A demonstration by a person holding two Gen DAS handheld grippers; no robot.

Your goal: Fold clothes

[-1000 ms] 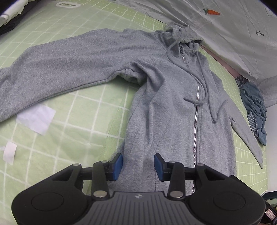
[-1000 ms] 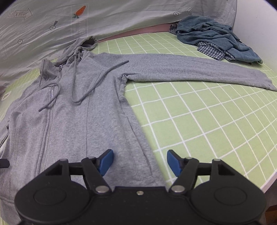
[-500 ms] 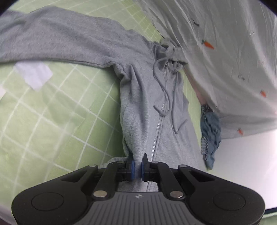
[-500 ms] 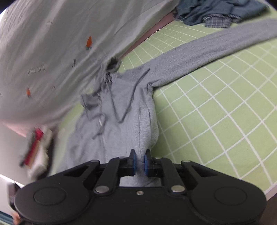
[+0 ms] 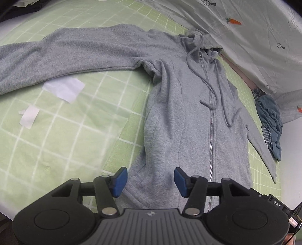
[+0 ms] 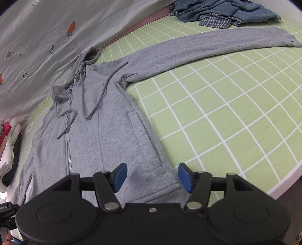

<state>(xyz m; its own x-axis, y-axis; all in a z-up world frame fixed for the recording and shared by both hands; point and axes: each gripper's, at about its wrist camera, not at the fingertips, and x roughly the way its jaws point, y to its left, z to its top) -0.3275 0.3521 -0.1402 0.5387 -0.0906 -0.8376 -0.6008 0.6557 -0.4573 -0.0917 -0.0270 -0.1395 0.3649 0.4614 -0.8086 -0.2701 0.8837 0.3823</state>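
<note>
Fingers of left gripper (image 5: 150, 181) and right gripper (image 6: 152, 176), angled down over hoodie (image 5: 181, 120), are opening, released.

One grey zip hoodie (image 5: 181, 116) lies spread on the bed, and that's the only garment laid out flat. It shows two sleeves, one stretching out each way, and two drawstring cords trailing down from one hood. One zipper runs down the front. Two grippers hang over the hem: the left gripper (image 5: 150, 181) and the right gripper (image 6: 152, 177), each with two blue pads. Two white paper scraps (image 5: 63, 89) sit on the one green checked sheet (image 6: 226, 116). One heap of blue clothes (image 6: 222, 11) waits at the far edge.
</note>
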